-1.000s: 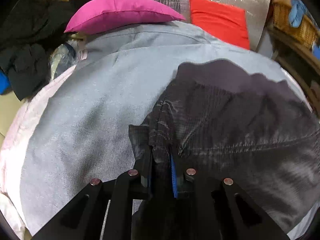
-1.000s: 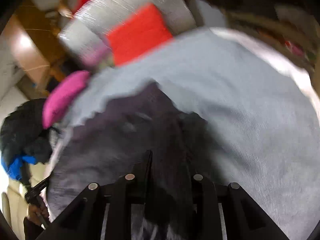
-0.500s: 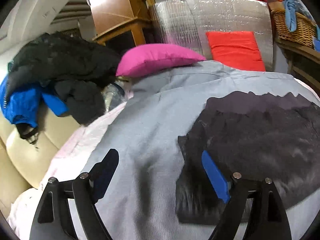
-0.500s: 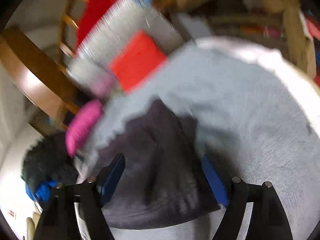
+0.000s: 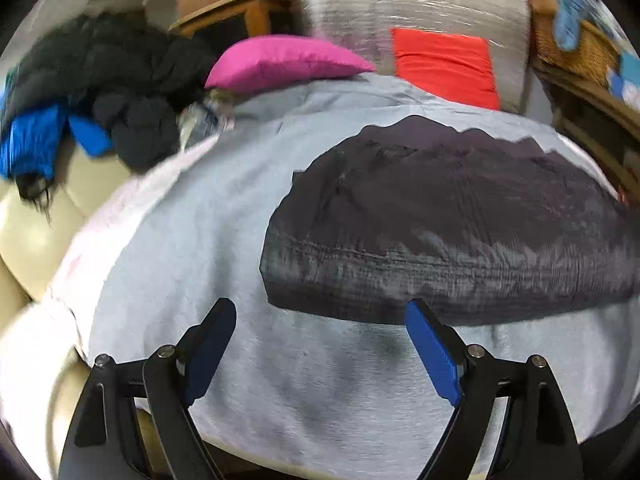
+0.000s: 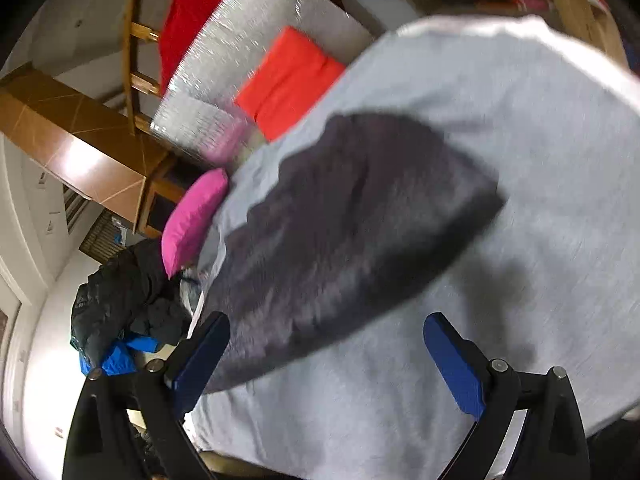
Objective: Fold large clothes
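Observation:
A dark grey folded garment [image 5: 440,220] lies flat on a light grey sheet [image 5: 192,240]. It also shows in the right wrist view [image 6: 352,232], blurred. My left gripper [image 5: 320,356] is open and empty, just short of the garment's near edge, its blue pads [image 5: 434,360] wide apart. My right gripper [image 6: 328,364] is open and empty, held above the garment's near end and the sheet [image 6: 520,160].
A magenta pillow [image 5: 284,62] and a red cushion [image 5: 444,64] lie at the far end against a silver padded panel [image 5: 400,4]. A pile of black and blue clothes [image 5: 96,80] sits at the left on a cream sofa [image 5: 36,232]. A wicker basket [image 5: 576,44] stands right.
Both grippers were shut on the dark garment a second ago. Both have opened, let it go and pulled back. The garment now lies flat on the sheet.

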### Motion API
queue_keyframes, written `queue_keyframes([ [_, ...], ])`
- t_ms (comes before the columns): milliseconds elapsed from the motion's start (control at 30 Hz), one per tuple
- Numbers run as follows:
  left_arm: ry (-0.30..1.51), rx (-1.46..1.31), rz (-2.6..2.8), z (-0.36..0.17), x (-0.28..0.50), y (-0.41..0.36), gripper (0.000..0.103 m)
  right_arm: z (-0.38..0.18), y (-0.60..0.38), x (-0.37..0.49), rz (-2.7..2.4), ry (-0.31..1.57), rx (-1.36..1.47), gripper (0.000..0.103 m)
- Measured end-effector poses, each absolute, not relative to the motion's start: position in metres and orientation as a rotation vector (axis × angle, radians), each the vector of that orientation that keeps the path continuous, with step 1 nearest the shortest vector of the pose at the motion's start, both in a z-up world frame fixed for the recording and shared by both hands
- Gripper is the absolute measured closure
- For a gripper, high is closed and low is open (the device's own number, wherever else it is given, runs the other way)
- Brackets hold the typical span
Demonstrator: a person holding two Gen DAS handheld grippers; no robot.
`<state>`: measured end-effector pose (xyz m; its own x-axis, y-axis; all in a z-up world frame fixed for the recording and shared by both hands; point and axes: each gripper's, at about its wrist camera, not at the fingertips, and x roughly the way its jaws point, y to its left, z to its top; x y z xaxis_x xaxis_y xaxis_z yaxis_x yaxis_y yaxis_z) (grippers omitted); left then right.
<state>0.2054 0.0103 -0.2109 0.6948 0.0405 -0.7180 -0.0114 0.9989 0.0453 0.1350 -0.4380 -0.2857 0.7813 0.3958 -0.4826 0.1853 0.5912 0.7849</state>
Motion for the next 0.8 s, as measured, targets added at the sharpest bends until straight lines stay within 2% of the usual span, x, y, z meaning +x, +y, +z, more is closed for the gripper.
queue_keyframes([
  [467, 0.875, -0.16, 0.042, -0.225, 0.231, 0.012, 0.016, -0.317, -0.419, 0.174, 0.038, 0.733, 1.099, 0.003],
  [633, 0.91, -0.241, 0.036, -0.231, 0.249, 0.012, 0.016, -0.314, -0.416, 0.186, 0.001, 0.688, 1.067, 0.005],
  [700, 0.899, -0.271, 0.041, -0.231, 0.254, 0.013, 0.015, -0.313, -0.417, 0.19, -0.019, 0.671, 1.056, 0.009],
  [800, 0.907, -0.29, 0.042, -0.234, 0.26, 0.012, 0.015, -0.313, -0.414, 0.198, -0.054, 0.671, 0.994, 0.022],
])
